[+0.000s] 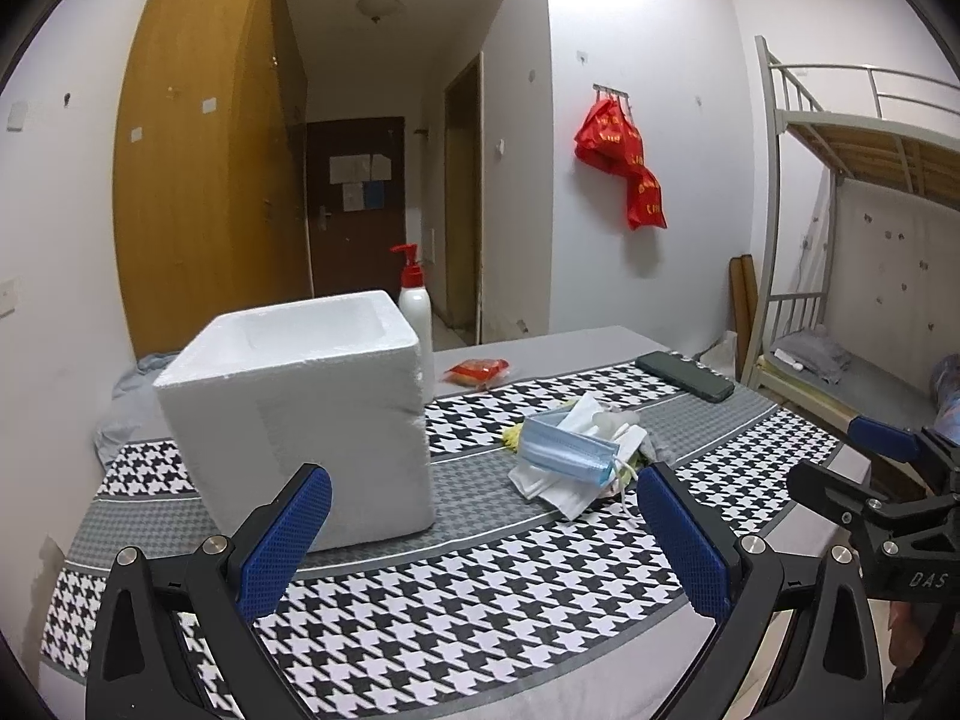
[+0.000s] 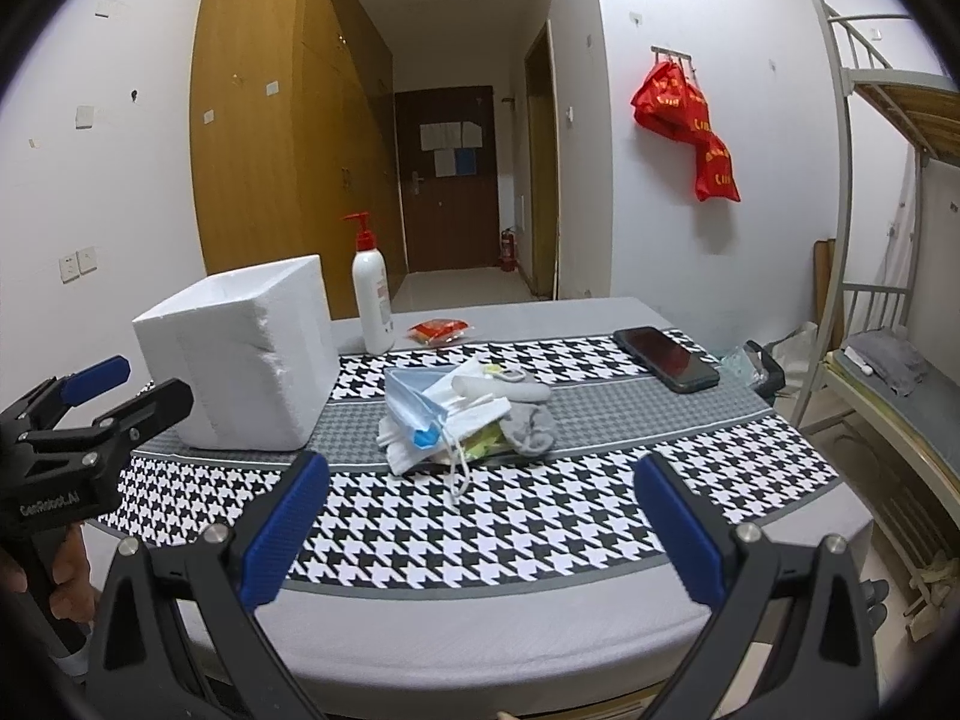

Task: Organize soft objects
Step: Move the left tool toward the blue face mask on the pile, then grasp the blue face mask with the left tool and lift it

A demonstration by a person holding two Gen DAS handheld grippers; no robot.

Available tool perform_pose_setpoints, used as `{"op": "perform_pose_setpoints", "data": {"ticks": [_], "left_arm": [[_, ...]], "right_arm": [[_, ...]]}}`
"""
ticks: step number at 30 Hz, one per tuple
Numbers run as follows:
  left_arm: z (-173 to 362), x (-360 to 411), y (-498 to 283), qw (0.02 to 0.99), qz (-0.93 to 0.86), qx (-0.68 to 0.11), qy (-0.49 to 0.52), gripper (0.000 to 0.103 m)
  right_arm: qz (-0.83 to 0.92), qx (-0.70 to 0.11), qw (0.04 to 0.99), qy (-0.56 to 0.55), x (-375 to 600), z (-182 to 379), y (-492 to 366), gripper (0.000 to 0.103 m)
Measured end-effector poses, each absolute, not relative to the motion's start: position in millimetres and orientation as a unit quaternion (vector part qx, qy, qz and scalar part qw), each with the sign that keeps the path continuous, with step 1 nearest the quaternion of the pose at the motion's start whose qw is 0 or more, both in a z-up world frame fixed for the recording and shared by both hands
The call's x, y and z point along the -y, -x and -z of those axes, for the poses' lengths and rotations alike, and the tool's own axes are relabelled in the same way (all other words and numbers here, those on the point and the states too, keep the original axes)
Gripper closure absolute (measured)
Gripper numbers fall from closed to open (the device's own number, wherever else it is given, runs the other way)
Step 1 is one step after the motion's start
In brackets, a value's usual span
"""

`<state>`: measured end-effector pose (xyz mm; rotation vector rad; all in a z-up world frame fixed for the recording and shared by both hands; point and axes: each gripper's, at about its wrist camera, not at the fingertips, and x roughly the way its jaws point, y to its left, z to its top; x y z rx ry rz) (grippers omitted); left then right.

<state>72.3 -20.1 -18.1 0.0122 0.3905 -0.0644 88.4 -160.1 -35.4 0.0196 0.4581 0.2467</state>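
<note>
We hold the left gripper [image 1: 483, 531] with its blue pads spread wide and nothing between them, hovering over the near edge of the table [image 1: 540, 354], pointed between the foam box [image 1: 300, 414] and the heap of soft things. The right gripper [image 2: 480, 531] is just as wide apart and just as empty, low over the near edge and aimed straight at the pile [image 2: 465, 414], probably so either side can reach in first. That pile sits about mid-table on the houndstooth cloth [image 2: 420, 546]: a blue face mask [image 2: 414, 405] on top of white folded masks, with a grey sock [image 2: 531, 429] touching its right side and something yellow-green tucked under. The open-topped box stands toward the left edge, near the pile, likely the place for these items. Farther back, near the far edge, stand a pump bottle [image 2: 372, 294] and a red packet [image 2: 441, 330]; a phone [image 2: 666, 357] lies toward the far right corner
</note>
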Motion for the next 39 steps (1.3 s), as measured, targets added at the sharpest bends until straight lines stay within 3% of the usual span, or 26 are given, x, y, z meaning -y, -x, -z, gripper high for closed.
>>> {"op": "perform_pose_setpoints", "data": {"ticks": [24,30,39], "left_arm": [[39.5,65.6,-173.6,0.953,0.074,-0.292,-0.016,0.002],[38.3,75.0,-201.7,0.949,0.070,-0.308,-0.002,0.008],[58.2,67.7,-251.5,0.934,0.041,-0.355,0.031,0.035]], "right_arm": [[-0.118,-0.275,0.953,-0.036,193.0,74.2,-147.1,0.001],[-0.125,-0.284,0.950,-0.045,198.9,82.3,-153.0,0.001],[-0.127,-0.287,0.949,-0.039,201.5,87.0,-158.6,0.001]]}}
